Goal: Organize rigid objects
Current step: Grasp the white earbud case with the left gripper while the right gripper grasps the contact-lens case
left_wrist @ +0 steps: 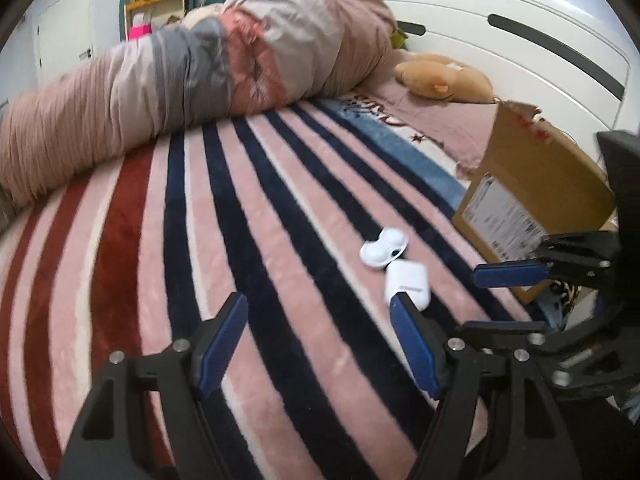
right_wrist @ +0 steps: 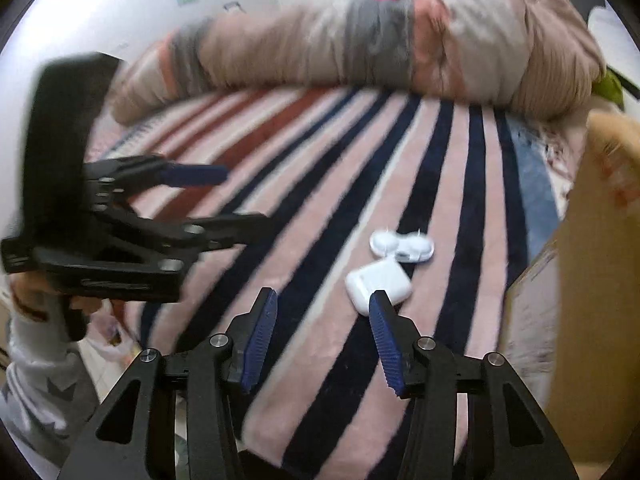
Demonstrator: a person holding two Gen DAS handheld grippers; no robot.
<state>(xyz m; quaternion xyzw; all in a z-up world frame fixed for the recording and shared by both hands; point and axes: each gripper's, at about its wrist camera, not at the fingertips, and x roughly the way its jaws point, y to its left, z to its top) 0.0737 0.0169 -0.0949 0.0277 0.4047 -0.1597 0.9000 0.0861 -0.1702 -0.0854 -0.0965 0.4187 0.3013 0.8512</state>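
I see a white earbud case [right_wrist: 378, 285] lying on the striped blanket [left_wrist: 248, 216], beside a white two-lobed holder [right_wrist: 402, 245]. A cardboard box [left_wrist: 536, 196] stands nearby; rolled duvet [left_wrist: 192, 68] and white headboard [left_wrist: 520, 28] behind. My left gripper [left_wrist: 320, 316] and right gripper [right_wrist: 322, 312] gape wide, holding nothing.

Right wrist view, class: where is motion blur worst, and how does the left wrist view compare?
Right wrist view: the other gripper and rolled duvet smear badly; the white case stays fairly crisp. Left wrist view: milder blur, the cardboard box label unreadable; both bend the striped blanket.
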